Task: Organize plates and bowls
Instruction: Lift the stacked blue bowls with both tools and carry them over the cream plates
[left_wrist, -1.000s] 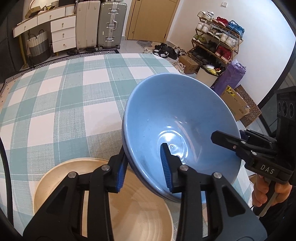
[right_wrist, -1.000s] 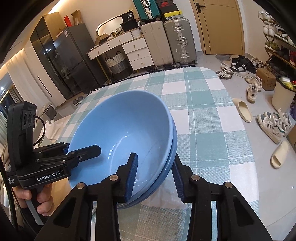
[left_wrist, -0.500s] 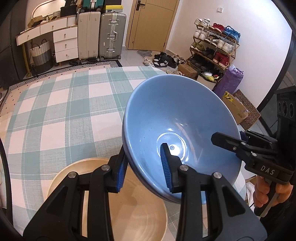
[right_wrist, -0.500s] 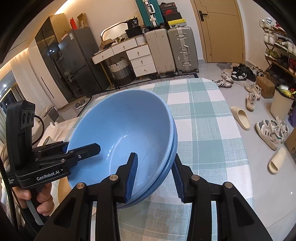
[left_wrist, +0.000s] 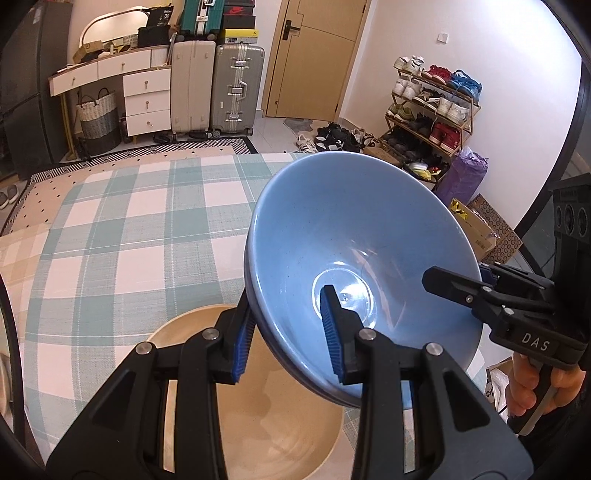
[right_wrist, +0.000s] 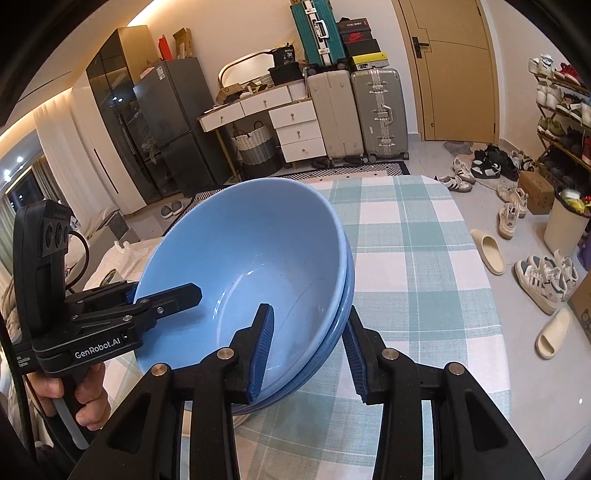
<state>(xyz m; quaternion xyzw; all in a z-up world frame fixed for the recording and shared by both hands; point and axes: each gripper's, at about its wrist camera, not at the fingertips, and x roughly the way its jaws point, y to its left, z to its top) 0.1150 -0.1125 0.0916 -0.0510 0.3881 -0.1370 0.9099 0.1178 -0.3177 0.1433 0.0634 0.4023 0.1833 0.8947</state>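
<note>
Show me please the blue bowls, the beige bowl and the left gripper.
blue bowls (left_wrist: 354, 236): left wrist view, inner wall of the upper bowl.
beige bowl (left_wrist: 280, 424): left wrist view, bare inner surface.
left gripper (left_wrist: 284, 334): left wrist view, midway between its fingertips.

Checked cloth (left_wrist: 122, 236) bare ahead – cream bowl (left_wrist: 280, 424) below blocks.

A lived-in home entryway, tan wooden door (left_wrist: 314, 59), open metal shoe rack (left_wrist: 432, 107), two hard-shell suitcases (right_wrist: 358, 114), white drawer unit (left_wrist: 147, 99), dark tall fridge (right_wrist: 166, 125), teal checked tablecloth (left_wrist: 140, 229), loose slippers (right_wrist: 487, 251)
</note>
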